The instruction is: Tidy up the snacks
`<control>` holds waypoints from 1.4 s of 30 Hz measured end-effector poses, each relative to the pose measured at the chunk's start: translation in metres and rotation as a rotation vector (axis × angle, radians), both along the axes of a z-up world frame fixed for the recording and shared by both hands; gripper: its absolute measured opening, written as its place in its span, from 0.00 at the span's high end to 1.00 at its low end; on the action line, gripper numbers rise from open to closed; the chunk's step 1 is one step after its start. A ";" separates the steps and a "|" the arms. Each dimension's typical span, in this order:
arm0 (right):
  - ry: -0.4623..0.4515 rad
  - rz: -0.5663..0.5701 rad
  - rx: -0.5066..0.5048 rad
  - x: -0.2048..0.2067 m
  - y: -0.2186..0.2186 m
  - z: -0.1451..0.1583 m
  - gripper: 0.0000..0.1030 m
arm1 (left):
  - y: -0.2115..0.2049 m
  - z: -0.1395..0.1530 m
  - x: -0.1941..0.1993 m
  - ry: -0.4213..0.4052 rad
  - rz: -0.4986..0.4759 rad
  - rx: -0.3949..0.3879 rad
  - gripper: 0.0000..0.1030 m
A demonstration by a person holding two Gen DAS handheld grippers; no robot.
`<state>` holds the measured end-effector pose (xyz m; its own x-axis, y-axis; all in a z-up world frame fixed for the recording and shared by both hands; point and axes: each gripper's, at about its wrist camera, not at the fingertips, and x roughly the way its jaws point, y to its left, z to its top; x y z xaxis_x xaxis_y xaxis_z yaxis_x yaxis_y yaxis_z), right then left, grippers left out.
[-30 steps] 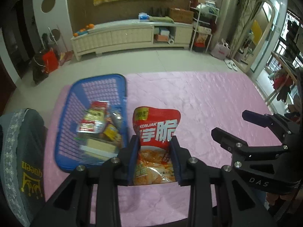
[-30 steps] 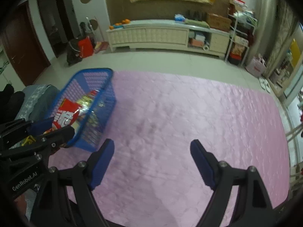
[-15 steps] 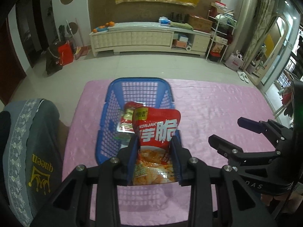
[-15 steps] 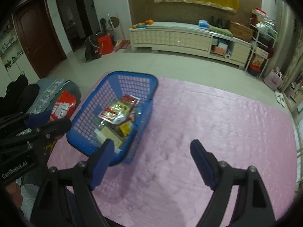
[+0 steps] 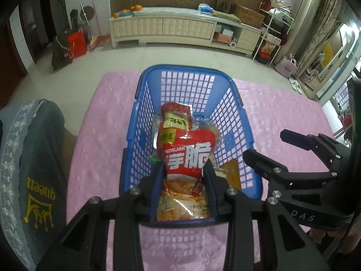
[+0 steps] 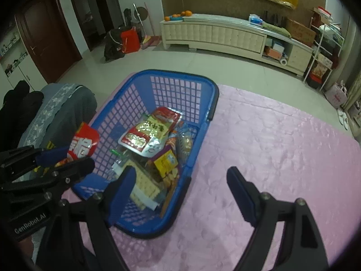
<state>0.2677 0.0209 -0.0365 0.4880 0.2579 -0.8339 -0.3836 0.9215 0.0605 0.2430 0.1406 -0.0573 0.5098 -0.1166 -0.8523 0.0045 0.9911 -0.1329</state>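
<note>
The left claw (image 5: pixel 183 180) is clamped on a red konjak snack bag (image 5: pixel 187 155), its blue pads pressing the bag's lower half from both sides. In the left wrist view the bag stands upright in the lower middle of the frame, held above the near end of the blue basket (image 5: pixel 144 103), with its red top edge overlapping the packets lying inside. In the right wrist view the same bag (image 6: pixel 84 143) shows at the left edge of the frame, just outside the basket's left rim (image 6: pixel 110 103), gripped by the left claw (image 6: pixel 65 158).

The basket sits on the pink tabletop (image 6: pixel 282 135) and holds a heap of snack packets (image 6: pixel 153 140): a red and gold one on top, a yellow and purple one lower down, and a pale cracker pack nearest the camera.

The right claw (image 6: pixel 182 194) is spread wide and holds nothing. Its left finger (image 6: pixel 123 187) hangs over the near end of the basket, and its right finger (image 6: pixel 240 192) is over bare pink cloth, in the lower half of the frame. In the left wrist view it (image 5: pixel 268 146) appears at the right edge, beside the basket.
</note>
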 end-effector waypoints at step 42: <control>-0.321 -0.010 0.064 -0.138 -0.076 0.061 0.15 | -0.061 0.061 -0.173 -0.437 -0.010 0.018 0.13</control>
